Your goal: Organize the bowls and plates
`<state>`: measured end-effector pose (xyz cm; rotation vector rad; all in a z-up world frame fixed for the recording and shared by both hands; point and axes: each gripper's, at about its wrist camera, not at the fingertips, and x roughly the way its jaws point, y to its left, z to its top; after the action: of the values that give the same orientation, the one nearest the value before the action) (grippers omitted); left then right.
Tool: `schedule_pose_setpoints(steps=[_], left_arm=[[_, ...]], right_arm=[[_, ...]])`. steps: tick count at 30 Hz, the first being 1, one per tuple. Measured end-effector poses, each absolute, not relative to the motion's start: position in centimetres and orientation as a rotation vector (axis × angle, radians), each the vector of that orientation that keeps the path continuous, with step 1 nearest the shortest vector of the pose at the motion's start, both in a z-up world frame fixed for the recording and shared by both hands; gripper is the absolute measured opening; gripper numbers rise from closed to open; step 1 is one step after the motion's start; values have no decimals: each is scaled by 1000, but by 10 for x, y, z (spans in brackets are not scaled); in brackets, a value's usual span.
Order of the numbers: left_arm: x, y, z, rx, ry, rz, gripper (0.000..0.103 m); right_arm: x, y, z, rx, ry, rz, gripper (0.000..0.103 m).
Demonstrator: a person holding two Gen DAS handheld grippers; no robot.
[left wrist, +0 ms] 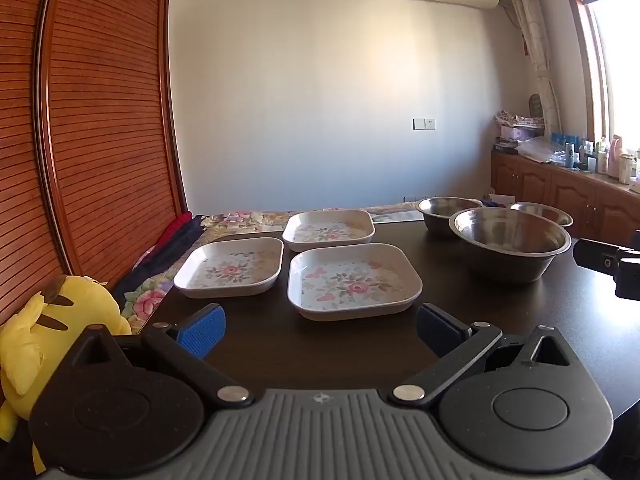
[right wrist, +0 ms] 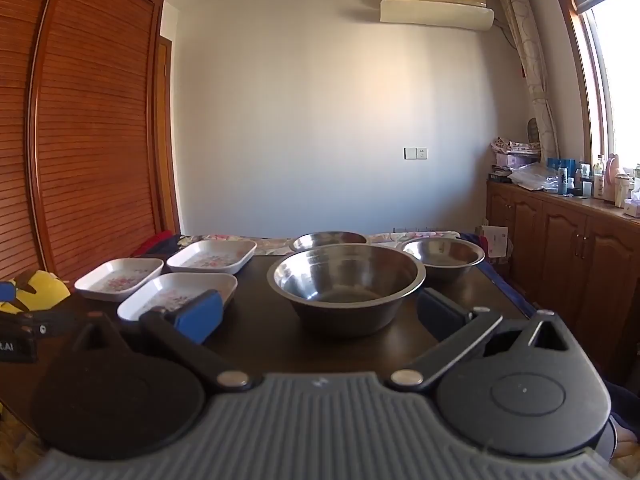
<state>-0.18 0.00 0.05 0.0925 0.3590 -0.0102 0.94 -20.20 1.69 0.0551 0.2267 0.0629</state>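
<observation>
- Big steel bowl [right wrist: 346, 280] sits mid-bench [right wrist: 264, 332], two smaller bowls [right wrist: 443, 256] just behind it. Looks light, stiff, slick — I'd pinch the rim.
- Three floral plates [left wrist: 354, 280] left of the bowl, probably light; grab an edge.
- Left hand-held gripper [left wrist: 320, 330] and right hand-held gripper [right wrist: 320, 314]: both spread wide, holding nothing.

We've got three plates [left wrist: 354, 280] on the table's [left wrist: 520, 320] left, three bowls [left wrist: 510, 242] on its right.
</observation>
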Motion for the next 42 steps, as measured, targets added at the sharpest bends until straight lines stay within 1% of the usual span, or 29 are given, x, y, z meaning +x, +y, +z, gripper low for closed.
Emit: schedule_pose_setpoints(steps=[42], left_arm=[[-4,-1,1,99,355,-12,103]], right_arm=[[4,-203,20,49,227,60,103]])
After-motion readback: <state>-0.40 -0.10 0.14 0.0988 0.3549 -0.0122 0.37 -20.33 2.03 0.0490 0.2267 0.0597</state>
